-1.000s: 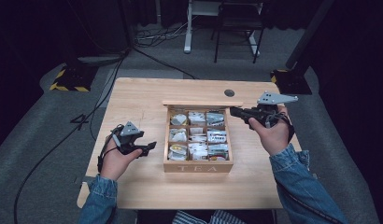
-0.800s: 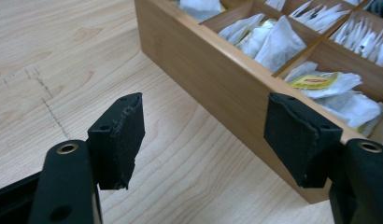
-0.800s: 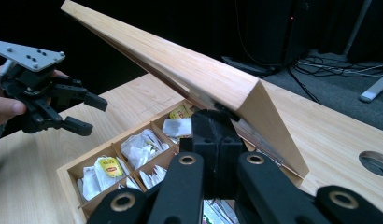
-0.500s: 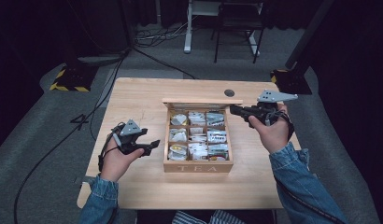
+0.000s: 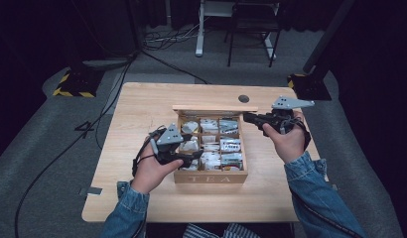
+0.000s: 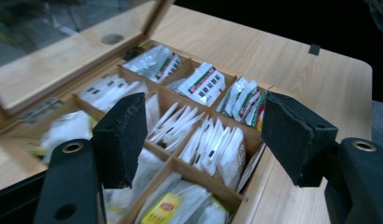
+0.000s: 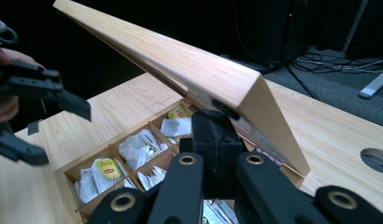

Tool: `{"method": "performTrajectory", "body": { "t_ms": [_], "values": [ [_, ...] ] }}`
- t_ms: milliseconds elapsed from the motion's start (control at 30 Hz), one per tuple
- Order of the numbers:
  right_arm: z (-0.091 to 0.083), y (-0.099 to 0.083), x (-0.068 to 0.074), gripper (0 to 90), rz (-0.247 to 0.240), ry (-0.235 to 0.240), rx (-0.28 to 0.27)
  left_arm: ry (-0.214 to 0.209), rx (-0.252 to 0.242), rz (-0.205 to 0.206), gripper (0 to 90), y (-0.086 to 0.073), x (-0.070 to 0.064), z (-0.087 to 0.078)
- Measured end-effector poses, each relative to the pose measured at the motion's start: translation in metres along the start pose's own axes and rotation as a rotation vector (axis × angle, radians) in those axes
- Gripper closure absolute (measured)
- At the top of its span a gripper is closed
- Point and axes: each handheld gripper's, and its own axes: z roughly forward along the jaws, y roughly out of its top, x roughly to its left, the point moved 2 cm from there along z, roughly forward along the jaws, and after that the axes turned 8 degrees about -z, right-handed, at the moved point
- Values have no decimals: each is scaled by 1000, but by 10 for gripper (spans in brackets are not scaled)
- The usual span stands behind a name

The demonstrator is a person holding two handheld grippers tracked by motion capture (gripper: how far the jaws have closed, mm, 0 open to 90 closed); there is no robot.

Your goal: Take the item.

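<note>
Wooden tea box (image 5: 210, 177), left tool (image 6: 206, 133) wide open above, right tool (image 7: 216, 140) closed

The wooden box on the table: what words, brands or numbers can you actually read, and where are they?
"TEA": on the front wall of the wooden box, high view.
Yellow tea bag tag: a red logo, too blurred to read.
White tea packets with red, green and black print: too small and blurred to read.
</note>
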Motion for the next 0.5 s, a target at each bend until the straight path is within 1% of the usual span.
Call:
{"method": "performTrajectory", "body": {
  "t_ms": [67, 133, 200, 233, 267, 300, 333, 367, 400, 433, 500],
  "values": [
    [0, 0, 0, 900, -2, 3, 2, 10, 19, 10, 320, 2, -3, 6],
    [0, 0, 0, 900, -5, 3, 3, 2, 25, 6, 320, 3, -5, 8],
    [0, -1, 1, 900, -1, 3, 3, -19, 27, 17, 326, 8, -11, 17],
    [0, -1, 1, 900, -1, 3, 3, -19, 27, 17, 326, 8, -11, 17],
    [-1, -1, 1, 900, -1, -1, 6, -28, 44, 27, 329, 12, -16, 25],
    [0, -1, 1, 900, -1, -2, 6, -34, 58, 38, 333, 13, -18, 29],
    [0, -1, 1, 900, -1, -2, 6, -34, 58, 38, 333, 13, -18, 29],
    [0, -1, 1, 900, -2, -2, 7, -41, 71, 43, 333, 15, -20, 34],
    [0, 0, 2, 900, -3, -4, 9, -61, 97, 51, 333, 18, -24, 44],
    [0, 0, 2, 900, -3, -5, 9, -61, 97, 51, 333, 18, -24, 44],
    [0, 0, 1, 900, 1, -4, 7, -73, 129, 65, 332, 20, -27, 55]
  ]
}}
